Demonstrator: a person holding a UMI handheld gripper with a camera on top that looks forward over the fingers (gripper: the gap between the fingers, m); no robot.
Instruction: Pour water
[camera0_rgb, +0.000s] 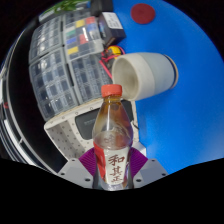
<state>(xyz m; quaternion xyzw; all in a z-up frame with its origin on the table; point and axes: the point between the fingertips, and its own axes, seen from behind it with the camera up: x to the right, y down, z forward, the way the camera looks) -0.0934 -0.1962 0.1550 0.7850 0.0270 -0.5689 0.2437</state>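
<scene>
My hand-held gripper clamps the bottle. Just beyond the bottle, a white cup lies tipped. Left of the bottle stands a clear storage box on the blue worktop.

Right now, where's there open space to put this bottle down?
The bottle sits between the fingers. Bare blue surface lies beside and beyond the white cup, up to the red disc. The other side is crowded: a clear storage box with cables.

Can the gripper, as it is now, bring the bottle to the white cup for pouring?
Probably yes. The gripper looks shut on the bottle, whose orange cap is still on. The white cup lies just beyond it, and nothing stands between them. The cap would block pouring.
</scene>
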